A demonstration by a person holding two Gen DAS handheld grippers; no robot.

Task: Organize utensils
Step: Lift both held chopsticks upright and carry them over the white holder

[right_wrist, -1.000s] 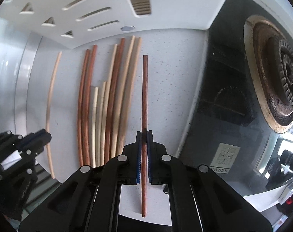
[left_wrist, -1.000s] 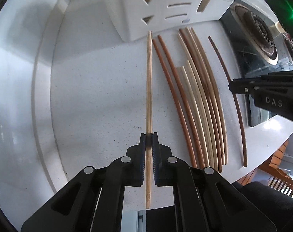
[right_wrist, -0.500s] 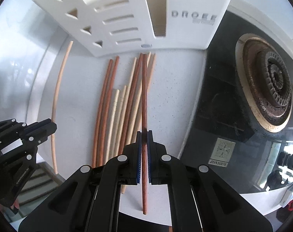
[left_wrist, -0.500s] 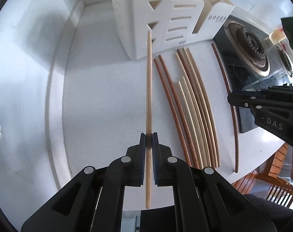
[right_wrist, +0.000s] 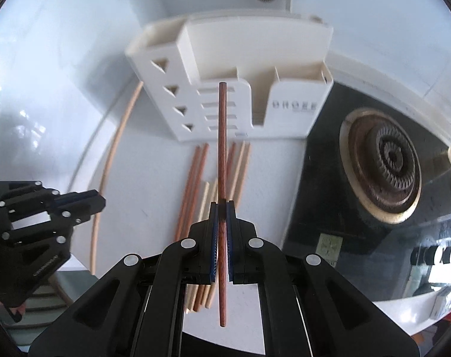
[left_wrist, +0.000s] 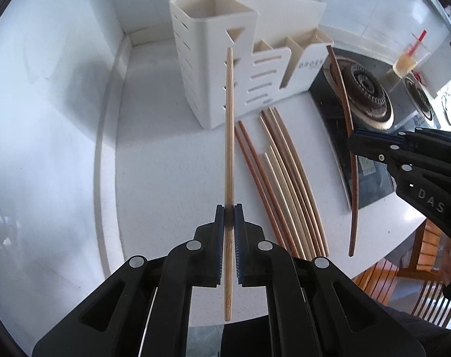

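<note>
My left gripper is shut on a light bamboo chopstick, held above the white counter and pointing at the white utensil holder. My right gripper is shut on a dark brown chopstick, also raised and pointing at the holder. Several light and dark chopsticks lie side by side on the counter in front of the holder; they also show in the right wrist view. The right gripper appears at the right of the left wrist view, the left gripper at the left of the right wrist view.
A black gas hob with burners lies to the right of the holder. A plastic cup with a red straw stands beyond it. White walls close the counter at back and left. The counter's front edge is near, with wooden chairs below.
Both grippers have lifted their chopsticks off the counter and risen; the holder's open top has come into view. The dark chopstick has moved left over the row.
</note>
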